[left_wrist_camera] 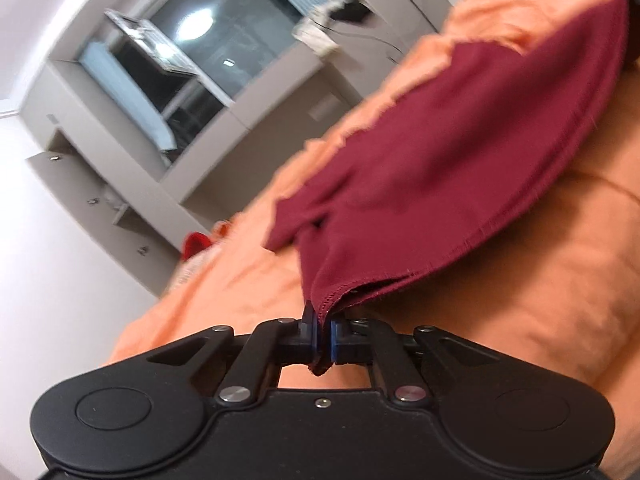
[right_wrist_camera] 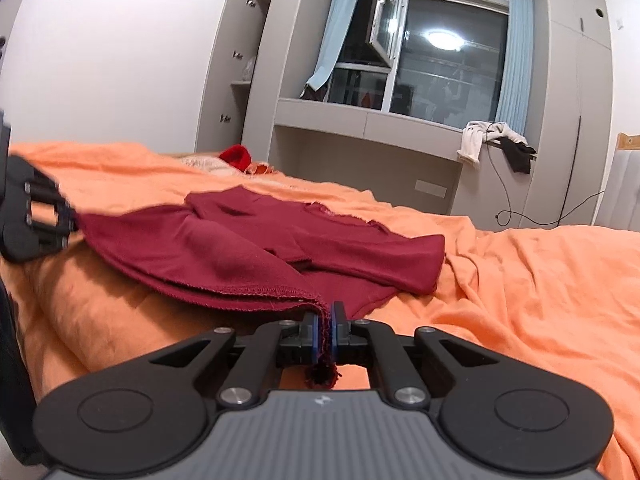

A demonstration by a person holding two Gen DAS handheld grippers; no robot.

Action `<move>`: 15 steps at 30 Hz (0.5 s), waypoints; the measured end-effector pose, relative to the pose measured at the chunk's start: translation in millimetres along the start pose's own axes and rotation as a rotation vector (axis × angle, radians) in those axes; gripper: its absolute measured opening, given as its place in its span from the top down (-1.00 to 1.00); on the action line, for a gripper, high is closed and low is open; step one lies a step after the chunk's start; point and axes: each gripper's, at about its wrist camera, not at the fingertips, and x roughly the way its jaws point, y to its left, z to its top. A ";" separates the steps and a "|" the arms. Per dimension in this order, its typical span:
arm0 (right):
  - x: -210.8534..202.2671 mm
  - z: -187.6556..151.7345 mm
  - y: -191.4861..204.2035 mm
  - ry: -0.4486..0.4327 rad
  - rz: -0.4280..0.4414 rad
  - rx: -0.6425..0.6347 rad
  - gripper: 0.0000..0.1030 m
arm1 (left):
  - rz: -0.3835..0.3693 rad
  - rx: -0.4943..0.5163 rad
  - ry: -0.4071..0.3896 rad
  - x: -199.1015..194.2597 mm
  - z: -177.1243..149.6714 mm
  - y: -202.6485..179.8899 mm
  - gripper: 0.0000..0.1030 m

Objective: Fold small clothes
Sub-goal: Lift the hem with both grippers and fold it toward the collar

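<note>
In the right wrist view, we find the left hand-held gripper [right_wrist_camera: 70, 220] at the far left edge, its jaws pressed together on one corner of the maroon garment [right_wrist_camera: 256, 248]. The left wrist view confirms this: the two blue-padded fingers [left_wrist_camera: 313, 332] pinch a stitched hem corner, with a small tuft of cloth protruding behind them.

We see the maroon garment spread across the orange bedsheet [right_wrist_camera: 540, 280], its near hem lifted slightly between the two grippers while the far portion, including one sleeve folded to the right, lies on the bed. The fabric shows wrinkles and raw, frayed edges.

At near centre of the right wrist view, the right hand-held gripper [right_wrist_camera: 327, 334] pinches the other hem corner of the same garment; its jaws are closed on the cloth, and a frayed tuft hangs below them.

Farther back on the bed, left of centre, a red item [right_wrist_camera: 236, 156] lies beside some pale fabric. Beyond the bed stand grey cabinets [right_wrist_camera: 256, 72] and a window [right_wrist_camera: 440, 60] with blue curtains [right_wrist_camera: 514, 60]. To the right, white and black clothes [right_wrist_camera: 496, 138] hang over the ledge, and a cable [right_wrist_camera: 508, 200] runs down the cabinet front.
</note>
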 end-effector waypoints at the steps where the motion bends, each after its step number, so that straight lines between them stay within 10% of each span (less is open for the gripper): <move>1: -1.0 0.0 2.9 -0.003 -0.006 -0.012 0.88 | 0.026 -0.021 -0.028 -5.0 0.5 4.1 0.90; 15: -105.4 12.4 38.6 -0.272 -0.184 -0.167 0.90 | 0.091 -0.355 -0.263 -120.4 6.5 60.0 0.91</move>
